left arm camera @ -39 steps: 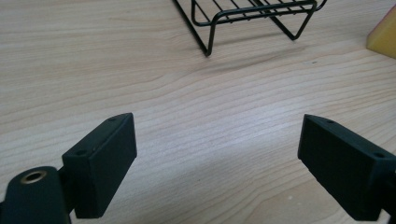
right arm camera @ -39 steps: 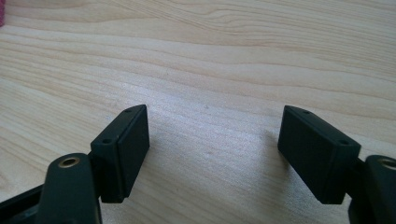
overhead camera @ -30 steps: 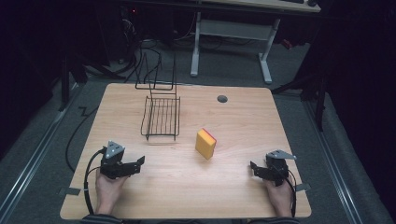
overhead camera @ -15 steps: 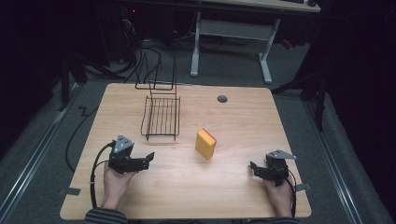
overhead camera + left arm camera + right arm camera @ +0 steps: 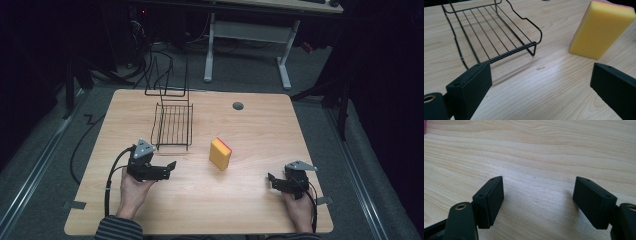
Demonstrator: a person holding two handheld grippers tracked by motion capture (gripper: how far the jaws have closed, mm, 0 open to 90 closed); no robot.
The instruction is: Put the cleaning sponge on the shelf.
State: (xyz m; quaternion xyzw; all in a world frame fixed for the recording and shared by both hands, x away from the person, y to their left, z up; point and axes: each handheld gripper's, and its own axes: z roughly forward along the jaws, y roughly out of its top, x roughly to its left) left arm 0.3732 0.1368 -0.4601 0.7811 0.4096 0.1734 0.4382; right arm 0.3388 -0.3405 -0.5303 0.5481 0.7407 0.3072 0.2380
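The surface is a light wooden top, and a person sits at its near edge with one gripper in each hand. The left gripper is near the left part of the near edge, held by the left hand, and it points toward the right side of the surface. Its jaws stand wide apart and hold nothing; in the left gripper view bare wood lies between them. The right gripper is close to the near right corner, held by the right hand, and it points toward the left. Its jaws are also wide apart and empty, with only wood grain between them in the right gripper view. A sponge stands on its edge near the middle of the surface, between the two grippers but apart from both. It is yellow with a thin pink layer on the side that faces the far edge. A black wire rack lies left of the sponge, toward the far left part of the surface, and its back part rises at the far edge. The rack's near end is just beyond the left gripper. A small dark round hole is near the far edge, right of the rack.
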